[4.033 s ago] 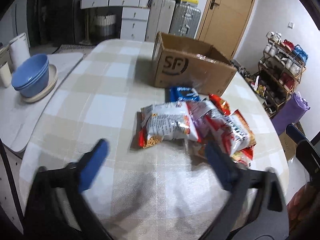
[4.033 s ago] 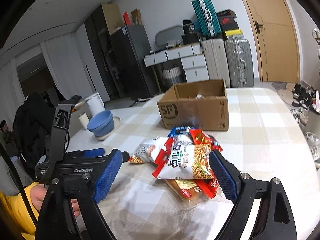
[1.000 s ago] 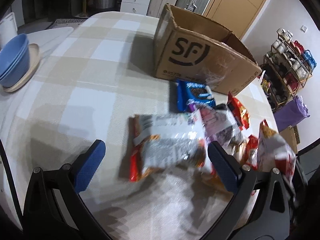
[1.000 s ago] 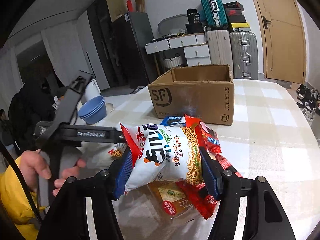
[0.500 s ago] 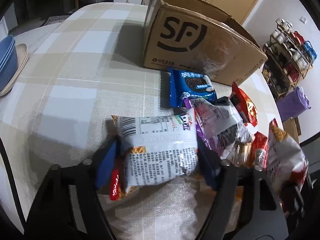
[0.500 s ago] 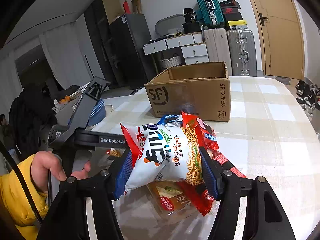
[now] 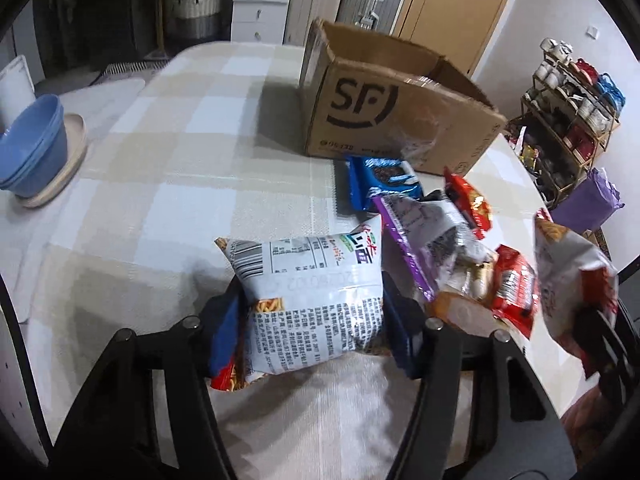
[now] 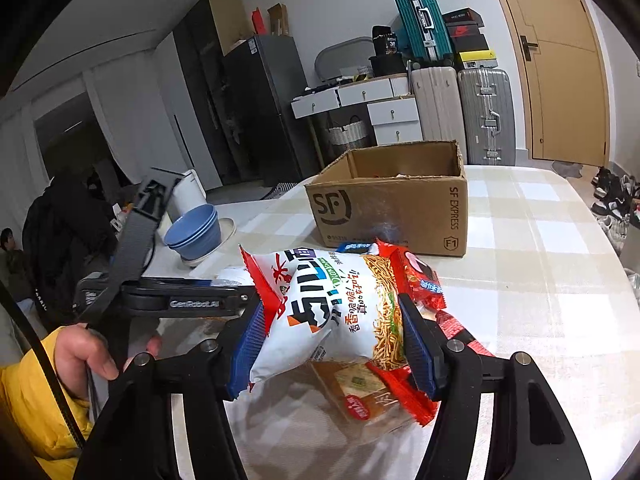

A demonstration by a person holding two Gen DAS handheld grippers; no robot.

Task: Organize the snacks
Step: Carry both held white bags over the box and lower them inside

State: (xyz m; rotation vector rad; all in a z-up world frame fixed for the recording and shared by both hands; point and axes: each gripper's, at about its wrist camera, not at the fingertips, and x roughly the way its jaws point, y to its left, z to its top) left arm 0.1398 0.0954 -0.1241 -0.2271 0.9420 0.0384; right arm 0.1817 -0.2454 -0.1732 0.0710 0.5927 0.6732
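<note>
Near the brown box [image 7: 400, 108], the left tongs [image 7: 310, 320] are closing on a noodle bag [image 7: 316, 300]; the right tongs [image 8: 332, 340] squeeze another bag [image 8: 332, 312]. Next, I think, both go into that box.

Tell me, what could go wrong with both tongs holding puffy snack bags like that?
The left tongs are closing on a noodle bag and could crush what's inside. The right tongs hold another white bag by its smooth sides; it might slip before reaching the box. Loose packets lie nearby and could be knocked.
</note>
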